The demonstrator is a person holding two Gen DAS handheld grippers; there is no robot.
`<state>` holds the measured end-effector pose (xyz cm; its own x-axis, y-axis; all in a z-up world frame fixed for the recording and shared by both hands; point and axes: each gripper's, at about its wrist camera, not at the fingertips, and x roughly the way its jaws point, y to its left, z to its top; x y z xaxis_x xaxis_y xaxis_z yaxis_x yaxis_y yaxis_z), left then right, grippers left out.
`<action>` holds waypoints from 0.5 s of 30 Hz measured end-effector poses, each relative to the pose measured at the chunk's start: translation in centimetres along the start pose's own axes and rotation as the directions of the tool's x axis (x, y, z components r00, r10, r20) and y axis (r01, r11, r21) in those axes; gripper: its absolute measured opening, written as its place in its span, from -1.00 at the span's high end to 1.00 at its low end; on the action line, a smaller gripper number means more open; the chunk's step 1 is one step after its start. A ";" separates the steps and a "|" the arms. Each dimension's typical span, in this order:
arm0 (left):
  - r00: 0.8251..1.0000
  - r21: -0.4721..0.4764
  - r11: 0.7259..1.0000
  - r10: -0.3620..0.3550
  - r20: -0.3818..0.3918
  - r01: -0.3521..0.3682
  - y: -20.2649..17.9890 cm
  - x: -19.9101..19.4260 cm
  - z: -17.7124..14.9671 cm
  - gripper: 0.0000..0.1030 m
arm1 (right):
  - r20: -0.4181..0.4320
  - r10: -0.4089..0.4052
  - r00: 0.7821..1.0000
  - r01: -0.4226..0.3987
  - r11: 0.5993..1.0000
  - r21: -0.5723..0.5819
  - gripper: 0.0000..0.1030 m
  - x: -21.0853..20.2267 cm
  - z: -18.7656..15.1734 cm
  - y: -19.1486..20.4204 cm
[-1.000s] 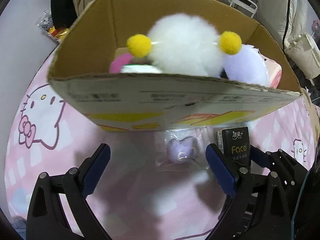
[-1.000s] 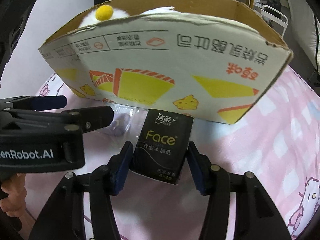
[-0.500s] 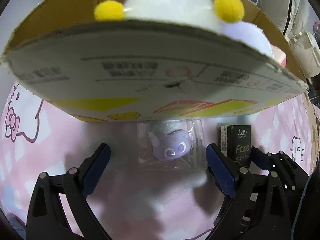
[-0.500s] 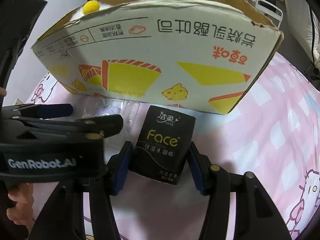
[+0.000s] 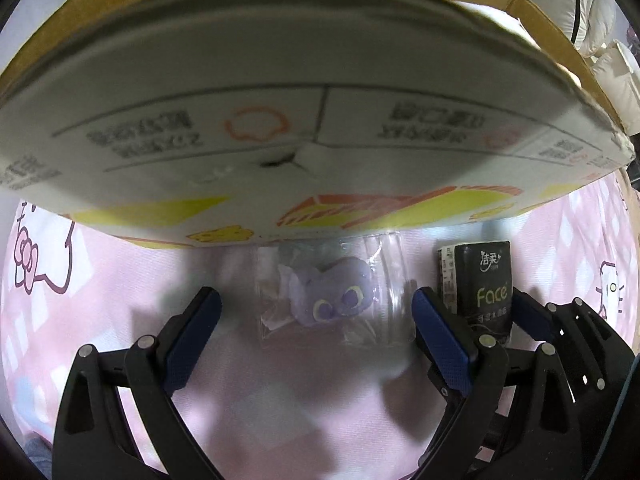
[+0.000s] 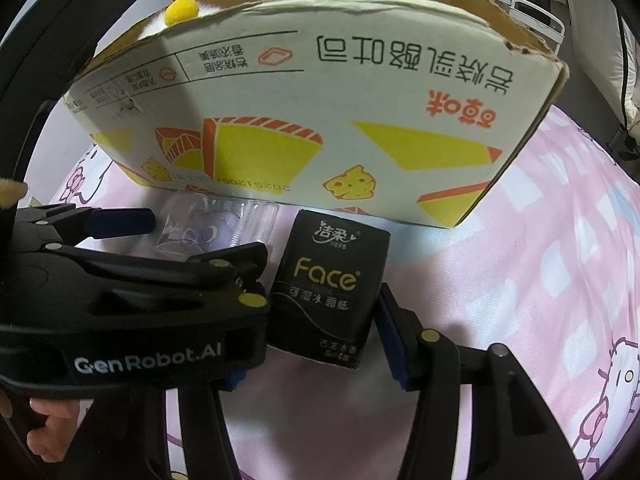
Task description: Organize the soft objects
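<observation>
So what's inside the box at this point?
Only a white plush with a yellow pompom shows above the box rim. The front wall covers the rest of the inside.

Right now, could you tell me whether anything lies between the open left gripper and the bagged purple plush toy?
Nothing visible does: the left gripper is open around the bagged purple plush toy, with only pink bedsheet between.

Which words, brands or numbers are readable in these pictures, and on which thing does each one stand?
"Face": black tissue pack, with Chinese brand characters above.
"可湿水面纸": same pack, under "Face".
"GenRobot.AI": left gripper body.
"芝士味": cardboard box, orange, upside down.
"2025120": box bottom edge, upside down; the following digits are unclear.
Large black Chinese line and small panels on the box: not surely readable.
</observation>
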<state>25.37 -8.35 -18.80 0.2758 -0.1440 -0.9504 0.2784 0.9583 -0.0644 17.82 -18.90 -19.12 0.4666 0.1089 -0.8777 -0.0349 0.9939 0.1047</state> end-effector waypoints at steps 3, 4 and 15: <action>1.000 0.002 1.000 0.008 0.005 -0.008 -0.4 0.1 0.2 -0.85 | -0.003 0.008 1.000 -0.008 1.000 0.001 -0.13 0.1 0.0 -0.1; 1.000 0.002 1.000 0.012 0.007 -0.012 -0.5 0.1 0.2 -0.85 | -0.005 0.011 1.000 -0.011 1.000 0.002 -0.13 0.2 0.0 0.0; 0.999 0.059 0.997 0.039 0.015 -0.040 -2.6 0.7 -1.0 -0.52 | -0.002 0.001 1.000 -0.001 1.000 -0.013 -0.13 0.1 -0.1 -0.1</action>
<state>23.89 -10.73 -19.58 0.3003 -0.1098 -0.9475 0.3210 0.9470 -0.0080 17.83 -19.01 -19.26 0.4650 0.1103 -0.8784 -0.0468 0.9939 0.1000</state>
